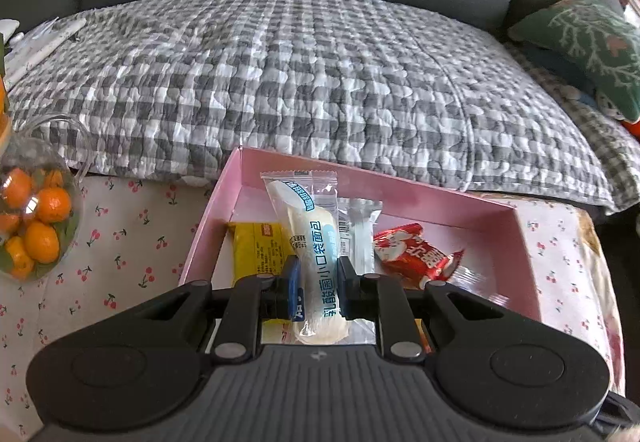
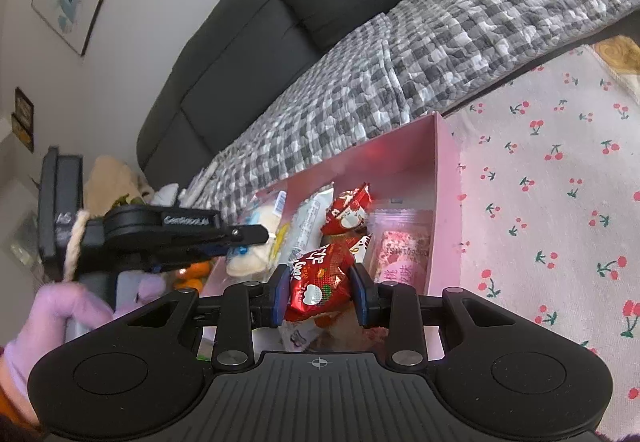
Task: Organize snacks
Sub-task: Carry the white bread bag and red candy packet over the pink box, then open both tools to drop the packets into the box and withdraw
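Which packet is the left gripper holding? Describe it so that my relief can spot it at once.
Find the pink box on the cherry-print tablecloth. The left gripper holds its jaws shut on the bread packet above it: long, clear, blue-lettered, with pale bread inside, unlike the yellow packet and red packet.
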The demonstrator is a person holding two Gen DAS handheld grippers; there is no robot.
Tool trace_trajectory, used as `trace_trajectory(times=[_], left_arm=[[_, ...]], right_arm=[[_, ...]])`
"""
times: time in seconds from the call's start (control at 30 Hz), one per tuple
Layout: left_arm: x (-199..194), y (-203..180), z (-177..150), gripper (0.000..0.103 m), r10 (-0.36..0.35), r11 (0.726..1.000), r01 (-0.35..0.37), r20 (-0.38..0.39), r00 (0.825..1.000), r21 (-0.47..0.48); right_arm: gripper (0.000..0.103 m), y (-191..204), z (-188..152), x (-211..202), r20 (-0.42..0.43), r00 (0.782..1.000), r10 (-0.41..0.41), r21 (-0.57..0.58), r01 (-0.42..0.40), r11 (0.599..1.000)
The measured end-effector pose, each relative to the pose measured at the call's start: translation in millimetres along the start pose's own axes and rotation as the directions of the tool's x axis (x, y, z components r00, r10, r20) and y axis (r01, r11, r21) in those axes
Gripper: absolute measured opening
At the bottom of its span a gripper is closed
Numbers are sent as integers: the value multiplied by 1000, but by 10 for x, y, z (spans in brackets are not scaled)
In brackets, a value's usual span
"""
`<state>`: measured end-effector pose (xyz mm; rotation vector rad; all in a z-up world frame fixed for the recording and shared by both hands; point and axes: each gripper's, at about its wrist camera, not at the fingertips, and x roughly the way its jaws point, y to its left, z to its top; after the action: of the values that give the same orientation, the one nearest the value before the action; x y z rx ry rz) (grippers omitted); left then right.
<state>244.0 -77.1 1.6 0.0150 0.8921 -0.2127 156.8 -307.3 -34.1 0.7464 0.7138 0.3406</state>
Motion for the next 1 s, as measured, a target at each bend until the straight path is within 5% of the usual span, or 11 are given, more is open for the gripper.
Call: trace_trajectory(times=[0.2, 0.4, 0.63, 1.0], left_arm=[[23, -115, -38, 21, 49, 998, -51, 32, 998, 48], [-63, -190, -67, 36, 66, 993, -71, 55, 996, 90], [-310, -95, -137, 68, 86, 991, -96, 104, 991, 98], [-747, 305, -455, 88, 128, 982, -149, 163, 978, 119]], right_arm=[[34, 70, -69, 19, 4, 1000, -16, -56, 16, 998], [37, 118, -69, 10, 13, 1000, -25, -100, 26, 995], [74, 152, -32, -155, 38, 999, -9, -110, 13, 994], [89, 408, -167, -348, -28, 999, -39, -242, 31, 970]])
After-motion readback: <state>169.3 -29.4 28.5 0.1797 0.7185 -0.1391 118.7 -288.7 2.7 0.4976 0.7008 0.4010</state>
